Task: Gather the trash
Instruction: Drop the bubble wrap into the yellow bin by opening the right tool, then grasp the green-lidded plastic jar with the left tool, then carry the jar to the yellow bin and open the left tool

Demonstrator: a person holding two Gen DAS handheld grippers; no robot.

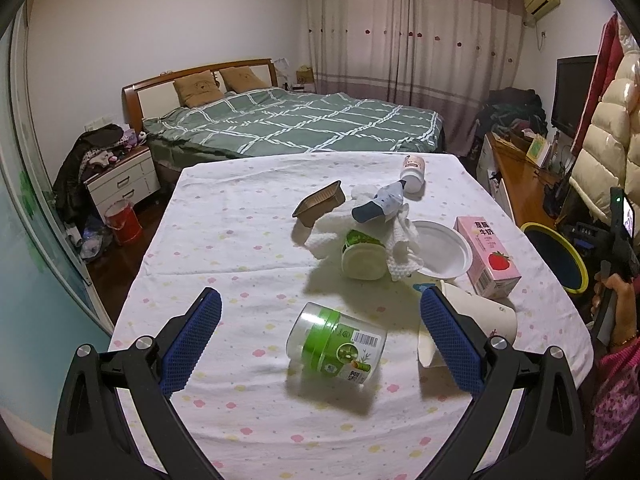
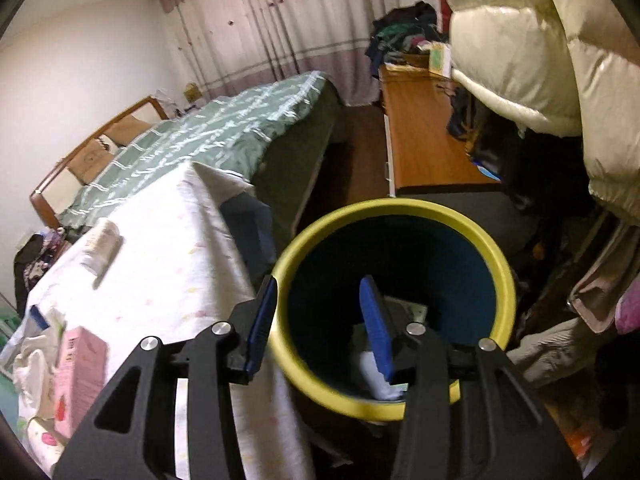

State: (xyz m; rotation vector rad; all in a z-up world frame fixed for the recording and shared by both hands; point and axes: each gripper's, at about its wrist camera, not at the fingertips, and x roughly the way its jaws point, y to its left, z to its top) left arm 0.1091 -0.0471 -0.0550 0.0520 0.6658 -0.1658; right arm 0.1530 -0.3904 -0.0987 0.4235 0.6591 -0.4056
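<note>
1. Hovering over the near end of the table [image 1: 224,240], the left gripper [image 1: 320,340] has its blue pads spread wide with nothing pinched; a clear jar with a green label [image 1: 338,346] lies on its side on the cloth between them, untouched.
2. Just beside the right pad lies a tipped white paper cup [image 1: 484,320].
3. Further along the cloth sit a pink strawberry milk carton [image 1: 486,256], a white plastic bowl [image 1: 444,250], a second green-labelled tub [image 1: 360,254] on its side under crumpled white tissue [image 1: 404,240], a brown foil tray [image 1: 320,204], and a pale bottle [image 1: 414,172] lying near the far edge.
4. Off the table's right side, the right gripper [image 2: 318,326] hangs above the yellow-rimmed bin [image 2: 472,232], its jaws partly parted and gripping nothing.
5. Down inside the bin's dark interior lie some pale scraps of trash [image 2: 372,376], blurred.
6. The bin stands on the floor just beside the table's draped corner.
</note>
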